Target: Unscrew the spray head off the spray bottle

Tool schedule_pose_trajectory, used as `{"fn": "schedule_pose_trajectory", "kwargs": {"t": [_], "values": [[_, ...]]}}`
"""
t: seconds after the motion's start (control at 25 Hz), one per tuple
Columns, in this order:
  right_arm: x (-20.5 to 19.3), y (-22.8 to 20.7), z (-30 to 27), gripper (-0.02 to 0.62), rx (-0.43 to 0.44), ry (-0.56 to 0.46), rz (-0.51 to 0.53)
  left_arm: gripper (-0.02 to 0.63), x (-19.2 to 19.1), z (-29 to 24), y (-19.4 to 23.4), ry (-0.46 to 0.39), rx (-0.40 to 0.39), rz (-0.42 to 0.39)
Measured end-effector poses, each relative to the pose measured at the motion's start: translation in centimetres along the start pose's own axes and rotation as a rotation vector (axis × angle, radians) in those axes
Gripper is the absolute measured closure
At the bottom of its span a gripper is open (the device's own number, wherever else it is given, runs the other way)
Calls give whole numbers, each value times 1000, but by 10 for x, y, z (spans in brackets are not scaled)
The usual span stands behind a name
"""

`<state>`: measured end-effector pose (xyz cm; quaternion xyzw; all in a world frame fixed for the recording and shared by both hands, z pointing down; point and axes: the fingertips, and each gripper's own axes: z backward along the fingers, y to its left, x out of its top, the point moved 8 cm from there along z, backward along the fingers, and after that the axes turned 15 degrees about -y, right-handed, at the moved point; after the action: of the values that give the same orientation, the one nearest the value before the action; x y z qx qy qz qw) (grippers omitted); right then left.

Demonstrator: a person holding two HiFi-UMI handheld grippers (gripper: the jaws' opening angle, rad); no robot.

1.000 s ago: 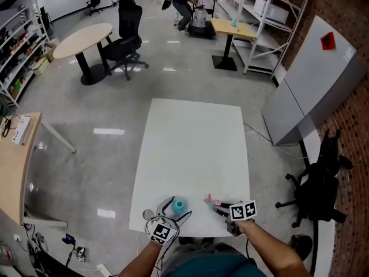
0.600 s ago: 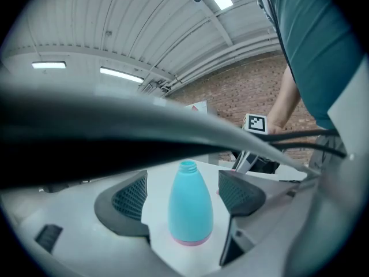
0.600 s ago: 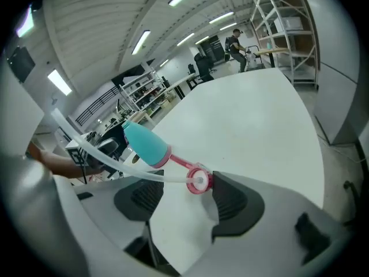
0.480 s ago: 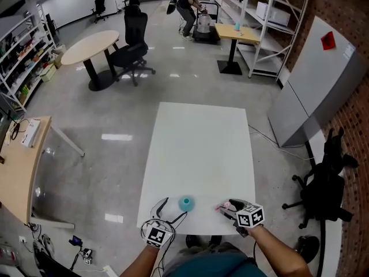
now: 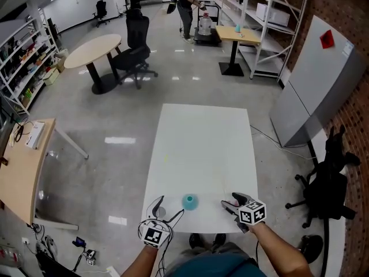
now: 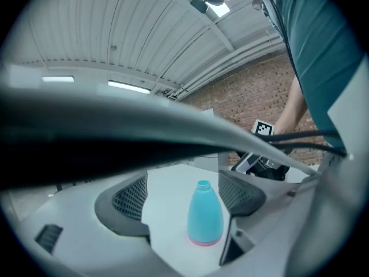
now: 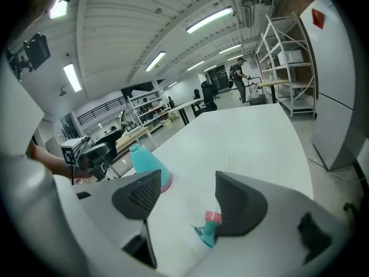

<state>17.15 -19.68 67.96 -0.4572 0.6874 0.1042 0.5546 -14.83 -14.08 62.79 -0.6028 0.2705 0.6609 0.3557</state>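
Note:
The teal spray bottle (image 5: pixel 189 201) with a pink base stands upright and capless near the white table's front edge; it also shows as the bottle (image 6: pixel 204 215) and the bottle (image 7: pixel 147 165). My left gripper (image 5: pixel 168 208) is open just left of it, its jaws (image 6: pixel 184 195) apart and short of the bottle. My right gripper (image 5: pixel 229 202) is open; its jaws (image 7: pixel 185 198) have just been opening. The teal spray head (image 7: pixel 209 227) with a pink collar lies loose on the table under the right jaw. I cannot make it out in the head view.
The white table (image 5: pixel 199 149) stretches away ahead. A grey cabinet (image 5: pixel 314 91) and a black chair (image 5: pixel 323 183) stand to the right, a wooden desk (image 5: pixel 17 166) to the left. Beyond are a round table (image 5: pixel 92 48), an office chair (image 5: pixel 135 51), shelving and a person (image 5: pixel 187 2).
The left gripper has let go of the bottle and drawn back toward the near edge. The right gripper has opened, and the spray head it held is no longer visible in the head view.

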Motion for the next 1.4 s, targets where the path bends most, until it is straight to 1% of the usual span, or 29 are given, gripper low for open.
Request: {"fn": "schedule_pose_trajectory", "kwargs": {"t": [0.16,0.28,0.36,0.4,0.44,0.48,0.52,0.56,0.6,0.64,0.72,0.84,1.0,1.2,1.4], "values": [[7,4,11,314,-17,-44,-3,236,12,4,1,-12,21,18],[24,10,25,316,-51,-133,23,237,27,7,0,-54,50,47],[36,18,39,316,-73,-193,37,238,40,10,-2,-74,50,47],[42,24,47,336,-87,-220,42,239,47,12,-4,-80,43,41],[49,31,57,389,-102,-250,47,277,56,15,-7,-85,33,35],[55,37,68,465,-115,-283,52,338,64,18,-10,-91,22,30],[61,44,79,526,-125,-318,60,366,74,21,-13,-97,13,23],[67,52,90,572,-131,-351,73,394,84,24,-17,-105,7,14],[71,61,101,594,-133,-380,94,435,93,28,-22,-111,5,2],[74,70,113,594,-133,-402,120,480,103,34,-28,-114,5,-7],[78,89,138,594,-128,-435,182,601,122,47,-41,-109,3,-2],[77,121,181,594,-111,-495,282,601,150,71,-65,-108,8,41],[65,168,241,594,-74,-566,358,601,184,122,-106,-117,30,39],[44,221,323,594,-33,-615,398,601,218,184,-167,-129,38,6],[23,267,374,594,-27,-626,371,601,258,242,-205,-137,37,-33]]}}
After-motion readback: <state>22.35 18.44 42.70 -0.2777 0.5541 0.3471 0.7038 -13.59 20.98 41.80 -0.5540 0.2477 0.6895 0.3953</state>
